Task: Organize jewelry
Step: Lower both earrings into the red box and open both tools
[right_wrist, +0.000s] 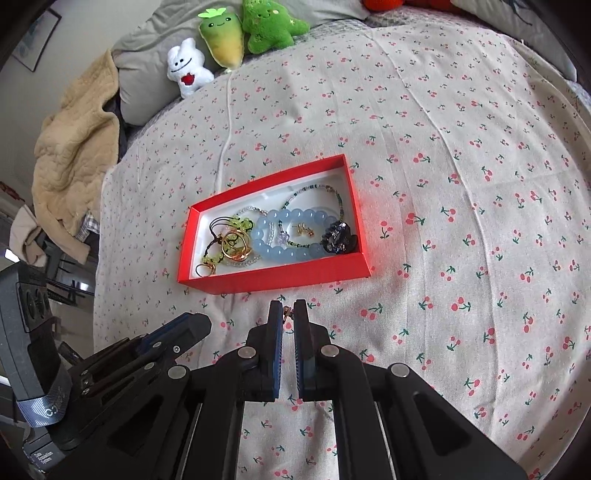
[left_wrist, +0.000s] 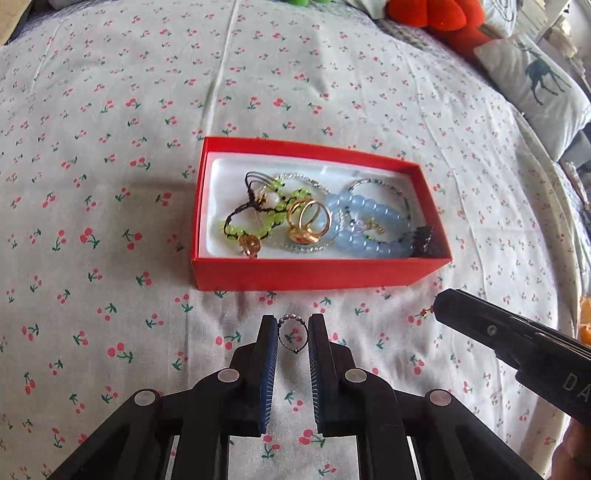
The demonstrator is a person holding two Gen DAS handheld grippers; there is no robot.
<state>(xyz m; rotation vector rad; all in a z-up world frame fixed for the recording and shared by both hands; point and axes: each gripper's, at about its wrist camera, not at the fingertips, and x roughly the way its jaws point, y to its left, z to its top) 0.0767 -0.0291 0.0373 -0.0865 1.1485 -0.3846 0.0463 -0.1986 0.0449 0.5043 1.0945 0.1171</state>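
A red box point(left_wrist: 317, 274) with a white lining lies on the cherry-print bedsheet; it also shows in the right wrist view point(right_wrist: 280, 281). It holds a blue bead bracelet point(left_wrist: 373, 221), a green bead bracelet point(left_wrist: 255, 218), gold rings point(left_wrist: 308, 221), thin bead chains and a dark ornament point(right_wrist: 338, 238). My left gripper point(left_wrist: 293, 334) is shut on a small dark beaded ring point(left_wrist: 293, 334) just in front of the box. My right gripper point(right_wrist: 288, 314) is shut on a small earring point(right_wrist: 287, 312); the earring also shows at its tip in the left wrist view point(left_wrist: 426, 312).
Plush toys point(right_wrist: 236, 37) and a grey pillow lie at the bed's far end. A beige blanket point(right_wrist: 74, 147) hangs at the left. A deer-print pillow point(left_wrist: 539, 85) and a red plush point(left_wrist: 443, 18) sit at the right.
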